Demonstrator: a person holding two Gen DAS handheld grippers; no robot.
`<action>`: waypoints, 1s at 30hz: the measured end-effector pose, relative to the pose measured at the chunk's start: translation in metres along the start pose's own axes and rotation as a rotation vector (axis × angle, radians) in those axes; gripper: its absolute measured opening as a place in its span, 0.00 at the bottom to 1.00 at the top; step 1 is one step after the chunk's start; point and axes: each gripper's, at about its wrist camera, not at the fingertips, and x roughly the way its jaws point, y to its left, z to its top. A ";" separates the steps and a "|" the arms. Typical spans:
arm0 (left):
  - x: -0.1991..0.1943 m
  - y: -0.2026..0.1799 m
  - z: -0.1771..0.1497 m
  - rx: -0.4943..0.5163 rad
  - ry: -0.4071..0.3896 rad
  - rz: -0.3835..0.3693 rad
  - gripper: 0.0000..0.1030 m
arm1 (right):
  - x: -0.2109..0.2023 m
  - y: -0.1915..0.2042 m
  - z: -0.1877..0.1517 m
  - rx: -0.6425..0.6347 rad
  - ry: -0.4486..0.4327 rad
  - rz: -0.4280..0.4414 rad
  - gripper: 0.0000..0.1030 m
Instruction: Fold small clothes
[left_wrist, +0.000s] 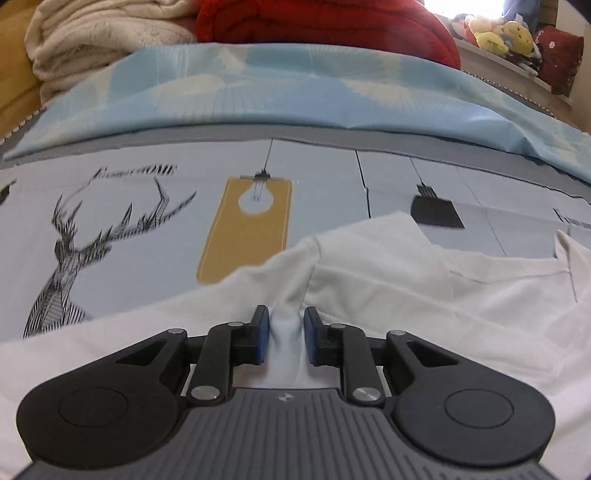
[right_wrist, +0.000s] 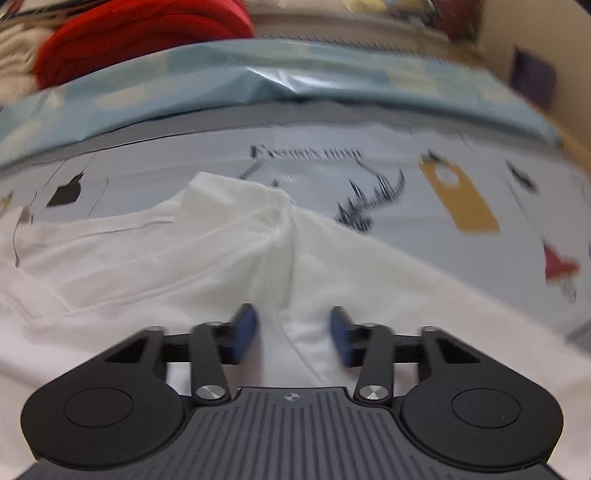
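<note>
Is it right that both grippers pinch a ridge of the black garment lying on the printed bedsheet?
Not quite: the garment is white, as both wrist views show. The left gripper is pinched on a raised fold; the right gripper straddles one, jaws wider apart, over the printed bedsheet.

White shirt (left_wrist: 388, 288), deer-print grey sheet (left_wrist: 147, 229)

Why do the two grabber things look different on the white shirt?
The left hand-held gripper pinches a bunched fold of the white cotton shirt between its blue pads. The right hand-held gripper has its pads spread wide, with cloth lying loose between them. Both are black and point across the same shirt.
</note>
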 end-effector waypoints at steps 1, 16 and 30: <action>0.002 -0.001 0.005 -0.015 -0.001 0.002 0.21 | 0.003 0.001 0.002 0.009 -0.005 0.001 0.23; -0.028 -0.014 0.011 0.034 0.095 -0.082 0.37 | -0.021 -0.020 0.002 0.145 -0.022 0.043 0.32; -0.199 -0.019 -0.026 0.215 0.062 -0.133 0.72 | -0.125 -0.183 -0.046 0.476 0.009 -0.172 0.44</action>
